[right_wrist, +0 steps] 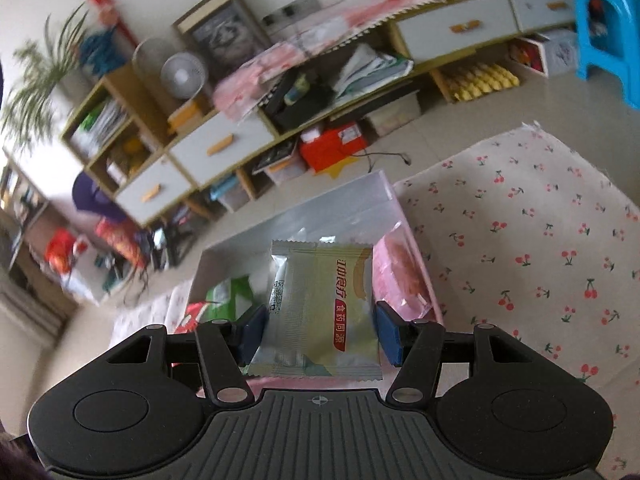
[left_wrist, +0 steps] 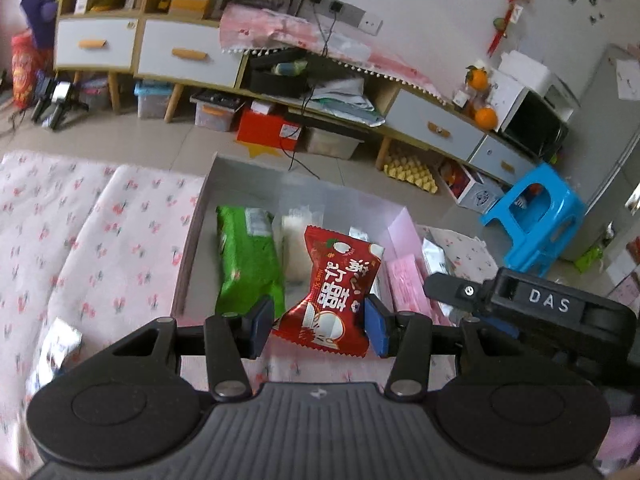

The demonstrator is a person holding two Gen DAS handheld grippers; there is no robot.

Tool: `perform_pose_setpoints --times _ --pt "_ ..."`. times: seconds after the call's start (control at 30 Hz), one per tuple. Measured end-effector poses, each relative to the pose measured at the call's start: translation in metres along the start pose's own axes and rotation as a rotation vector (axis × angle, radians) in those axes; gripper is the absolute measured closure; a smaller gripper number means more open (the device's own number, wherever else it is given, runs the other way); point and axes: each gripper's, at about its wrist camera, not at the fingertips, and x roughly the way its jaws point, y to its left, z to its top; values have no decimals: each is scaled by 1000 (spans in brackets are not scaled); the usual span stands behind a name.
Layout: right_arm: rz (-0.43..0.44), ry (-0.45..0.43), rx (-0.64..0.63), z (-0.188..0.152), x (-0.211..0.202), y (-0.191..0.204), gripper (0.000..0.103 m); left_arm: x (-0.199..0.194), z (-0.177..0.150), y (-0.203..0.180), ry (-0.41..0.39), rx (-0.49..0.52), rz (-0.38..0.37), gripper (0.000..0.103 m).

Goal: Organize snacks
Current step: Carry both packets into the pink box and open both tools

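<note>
The left gripper (left_wrist: 318, 326) clenched a red snack packet (left_wrist: 334, 292), the right gripper (right_wrist: 320, 334) a pale biscuit packet (right_wrist: 320, 312); the open box (left_wrist: 200, 216) lay just ahead of and below both, each packet's long axis pointing forward into it.

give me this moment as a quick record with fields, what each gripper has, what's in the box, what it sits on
left gripper: left gripper shut on red snack packet
right gripper: right gripper shut on pale green-and-yellow snack packet
container: shallow pink box, open top
already in box: green packet, clear packet of white pieces, pink packets
surface: cherry-print cloth
outside box: silver packet on the cloth
background: blue stool on the floor
</note>
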Motion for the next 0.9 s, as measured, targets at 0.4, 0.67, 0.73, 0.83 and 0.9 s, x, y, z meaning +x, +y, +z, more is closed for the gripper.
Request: perform_pose_setpoints --times 0.4,0.67,0.73,0.83,0.9 --pt "-18 -29 99 4 16 -22 45 33 5 -4 49 89 2 57" --pt "-12 -22 107 2 27 -22 45 31 3 1 37 84 21 49" --pt "-13 -17 108 1 29 -22 45 30 3 0 39 88 25 48" --pt "-11 -18 101 1 32 -19 45 27 4 1 41 85 23 47" --pt "-9 -25 87 2 34 -17 42 25 4 0 39 91 25 45"
